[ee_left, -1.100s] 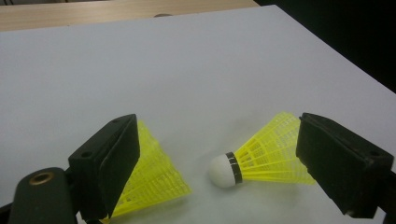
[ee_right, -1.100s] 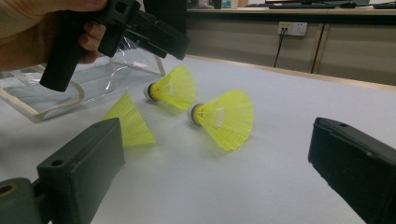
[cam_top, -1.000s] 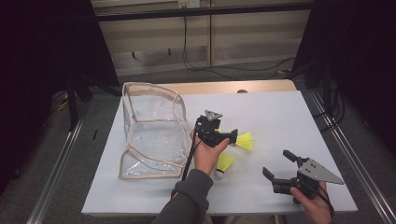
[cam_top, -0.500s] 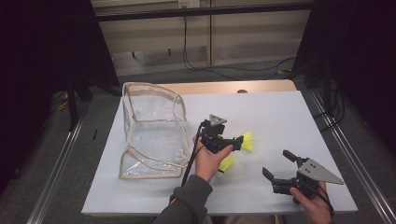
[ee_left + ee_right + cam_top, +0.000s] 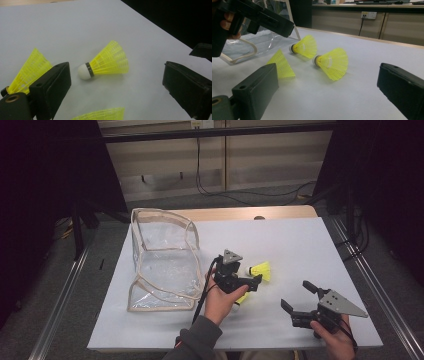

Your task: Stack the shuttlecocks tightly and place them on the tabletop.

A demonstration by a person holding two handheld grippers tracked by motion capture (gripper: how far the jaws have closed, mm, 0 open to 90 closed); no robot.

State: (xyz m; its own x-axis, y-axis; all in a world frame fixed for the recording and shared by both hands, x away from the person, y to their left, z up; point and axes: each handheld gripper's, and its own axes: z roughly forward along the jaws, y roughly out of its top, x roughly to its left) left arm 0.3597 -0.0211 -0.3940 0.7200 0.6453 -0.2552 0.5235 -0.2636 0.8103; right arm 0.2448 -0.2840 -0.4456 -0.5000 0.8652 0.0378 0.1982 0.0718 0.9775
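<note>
Left gripper (image 5: pixel 252 284) just opened wider, jaws spread and holding nothing, over yellow shuttlecock (image 5: pixel 106 62) lying free on white table (image 5: pixel 310 245), beside clear bag (image 5: pixel 162 260).

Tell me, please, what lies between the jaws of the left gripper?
In the left gripper view, a yellow shuttlecock lies on the white table between the open jaws of the left gripper; neither jaw touches it.

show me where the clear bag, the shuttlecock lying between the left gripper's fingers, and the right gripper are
clear bag (image 5: pixel 162 265), high view, on its see-through side panel.
shuttlecock (image 5: pixel 110 61), left gripper view, on its yellow skirt.
right gripper (image 5: pixel 296 296), high view, midway between its two open fingertips.
</note>
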